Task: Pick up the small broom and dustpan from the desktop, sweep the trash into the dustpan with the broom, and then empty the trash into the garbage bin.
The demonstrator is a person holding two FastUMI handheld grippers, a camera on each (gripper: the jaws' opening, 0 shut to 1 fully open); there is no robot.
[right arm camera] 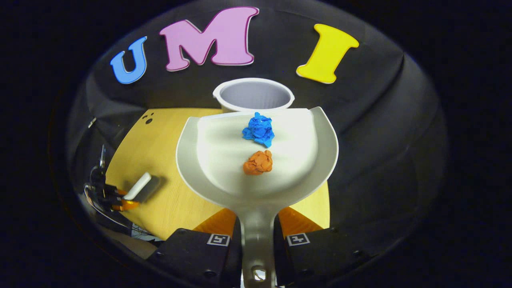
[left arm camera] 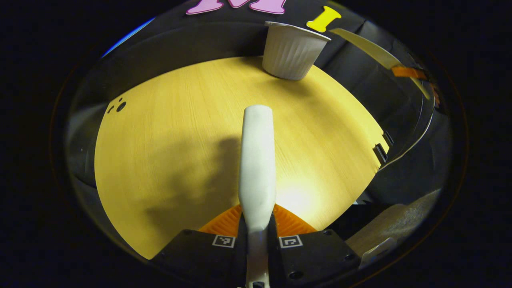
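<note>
Dustpan (right arm camera: 256, 160) held level above the wooden desktop (right arm camera: 160, 160), handle clamped between both fingers of the right gripper (right arm camera: 258, 236), front lip right at the rim of the white garbage bin (right arm camera: 253, 95). Blue paper wad (right arm camera: 259, 130) and orange paper wad (right arm camera: 258, 163) lying apart inside the pan, blue nearer the bin. Small broom (left arm camera: 257, 168) gripped by its white handle in the left gripper (left arm camera: 256, 232), fingers closed on it, pointing over the desktop (left arm camera: 168, 132) toward the bin (left arm camera: 291, 50) at the far edge.
</note>
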